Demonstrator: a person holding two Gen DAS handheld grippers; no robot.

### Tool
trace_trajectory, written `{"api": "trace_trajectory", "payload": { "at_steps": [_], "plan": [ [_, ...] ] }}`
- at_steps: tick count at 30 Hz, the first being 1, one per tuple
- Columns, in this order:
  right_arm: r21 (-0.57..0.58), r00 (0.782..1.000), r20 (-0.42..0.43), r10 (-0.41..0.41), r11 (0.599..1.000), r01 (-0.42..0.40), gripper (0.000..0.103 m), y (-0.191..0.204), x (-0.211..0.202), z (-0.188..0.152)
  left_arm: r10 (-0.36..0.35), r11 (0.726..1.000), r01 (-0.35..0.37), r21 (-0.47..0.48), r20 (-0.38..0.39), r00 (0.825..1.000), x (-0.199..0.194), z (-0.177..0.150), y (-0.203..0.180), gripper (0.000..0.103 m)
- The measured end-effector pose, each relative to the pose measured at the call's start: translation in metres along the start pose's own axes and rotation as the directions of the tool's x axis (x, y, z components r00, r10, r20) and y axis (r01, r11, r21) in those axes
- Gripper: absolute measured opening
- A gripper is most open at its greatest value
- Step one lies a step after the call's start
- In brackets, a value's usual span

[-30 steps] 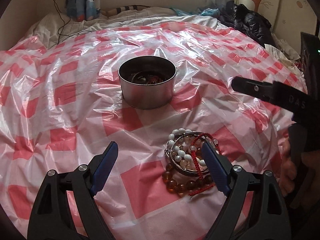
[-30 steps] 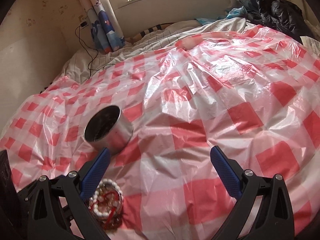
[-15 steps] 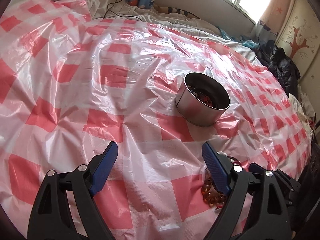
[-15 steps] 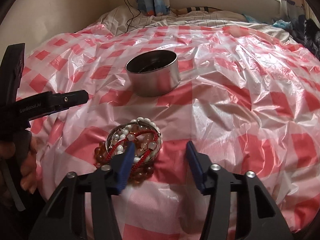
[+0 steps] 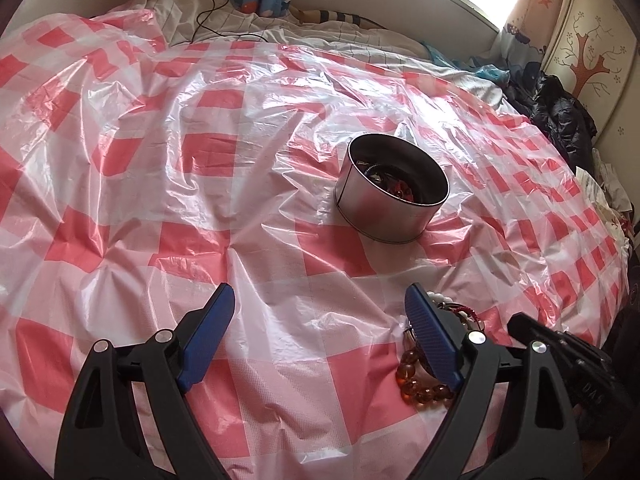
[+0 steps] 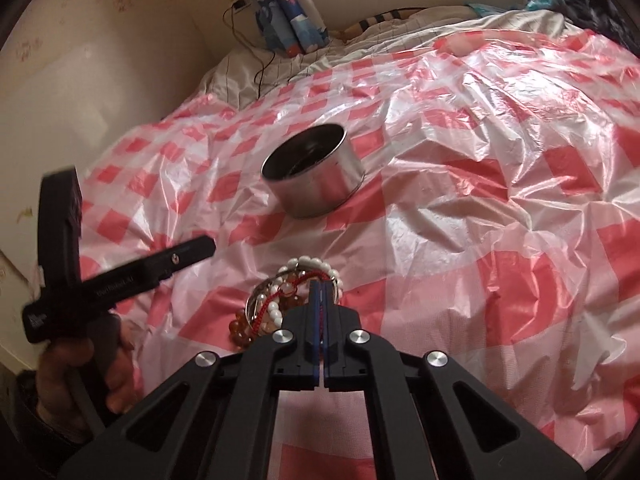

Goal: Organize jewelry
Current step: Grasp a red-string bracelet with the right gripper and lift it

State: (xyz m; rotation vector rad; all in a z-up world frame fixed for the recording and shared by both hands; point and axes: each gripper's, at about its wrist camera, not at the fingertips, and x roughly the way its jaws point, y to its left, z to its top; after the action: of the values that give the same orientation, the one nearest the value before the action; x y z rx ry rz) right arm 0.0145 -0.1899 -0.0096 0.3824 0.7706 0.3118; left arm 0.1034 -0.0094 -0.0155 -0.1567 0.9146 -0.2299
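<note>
A pile of bracelets (image 6: 286, 302) lies on the red-and-white checked plastic sheet: white beads, amber beads, a silver bangle and red cord. My right gripper (image 6: 321, 285) is shut, its tips at the pile's right side, pinching the red cord bracelet (image 6: 298, 280) there. My left gripper (image 5: 320, 334) is open and empty, left of the pile; its right finger hides part of the pile (image 5: 424, 380). A round metal tin (image 5: 390, 190) with jewelry inside stands beyond the pile; it also shows in the right wrist view (image 6: 316, 174).
The sheet (image 5: 200, 160) covers a bed. White bedding and a black cable (image 5: 212, 8) lie at the far edge near the curtain. Dark clothes (image 5: 560, 112) are heaped at the right. The left gripper's body (image 6: 120, 276) shows at the left.
My right gripper has closed from open onto the bracelet pile. The left gripper has swung off the pile to its left and stays open.
</note>
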Motion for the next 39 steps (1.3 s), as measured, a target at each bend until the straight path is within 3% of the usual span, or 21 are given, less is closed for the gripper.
{"api": "trace_trajectory", "payload": {
  "at_steps": [3,4,5,6,7,11,14,18,19,23,28,33,39],
  "plan": [
    [0.089,0.996,-0.046,0.077,0.993,-0.072,0.002,-0.011,0.008,-0.001,0.003,1.000,-0.003,0.000,-0.002,1.000,0.001,-0.001,0.000,0.083],
    [0.108,0.994,-0.060,0.090,0.991,-0.083,0.011,-0.013,0.010,-0.001,0.002,1.000,-0.002,0.000,-0.003,1.000,0.001,-0.001,0.000,0.083],
    [0.114,0.994,-0.066,0.089,0.990,-0.081,0.027,-0.012,0.011,-0.002,0.002,1.000,-0.002,0.001,-0.003,1.000,0.001,-0.001,0.000,0.083],
    [0.107,0.996,-0.052,0.076,0.992,-0.071,0.062,-0.010,0.010,-0.003,0.001,1.000,-0.001,0.002,-0.003,1.000,0.001,-0.001,0.000,0.083],
    [0.093,0.997,-0.023,0.067,0.994,-0.065,0.068,-0.007,0.005,-0.003,0.002,1.000,-0.002,0.004,-0.004,1.000,0.002,-0.001,-0.001,0.083],
    [0.000,0.999,-0.033,0.041,0.999,-0.041,0.064,0.010,0.007,-0.009,-0.001,1.000,0.001,0.004,-0.002,1.000,0.001,-0.001,-0.001,0.083],
    [-0.026,0.996,-0.083,0.021,0.999,-0.023,0.048,0.016,0.020,-0.015,-0.003,1.000,0.003,0.003,-0.002,1.000,0.001,-0.001,-0.002,0.083],
    [-0.028,0.996,-0.086,0.013,0.999,-0.015,0.010,0.012,0.019,-0.017,-0.002,1.000,0.002,0.002,-0.001,1.000,0.001,-0.001,-0.001,0.083],
    [-0.019,0.997,-0.079,0.025,0.999,-0.026,0.004,0.010,0.016,-0.017,-0.003,1.000,0.003,0.001,-0.002,1.000,0.001,-0.001,-0.001,0.083],
    [0.046,0.994,-0.052,0.100,0.994,-0.098,0.004,0.001,0.006,-0.016,-0.003,1.000,0.003,0.002,-0.001,1.000,0.001,-0.001,-0.002,0.083],
    [0.140,0.972,0.040,0.232,0.962,-0.235,0.004,-0.014,-0.012,-0.007,-0.010,1.000,0.010,0.005,-0.006,1.000,0.001,-0.001,-0.004,0.083],
    [0.215,0.955,0.091,0.281,0.931,-0.294,0.004,-0.029,-0.023,-0.001,-0.042,0.999,0.043,0.023,-0.024,0.999,0.004,-0.003,-0.012,0.083],
    [0.272,0.928,0.195,0.317,0.892,-0.362,0.004,-0.052,-0.047,0.009,-0.086,0.991,0.095,0.093,-0.099,0.991,0.022,-0.013,-0.035,0.084]
  ]
}}
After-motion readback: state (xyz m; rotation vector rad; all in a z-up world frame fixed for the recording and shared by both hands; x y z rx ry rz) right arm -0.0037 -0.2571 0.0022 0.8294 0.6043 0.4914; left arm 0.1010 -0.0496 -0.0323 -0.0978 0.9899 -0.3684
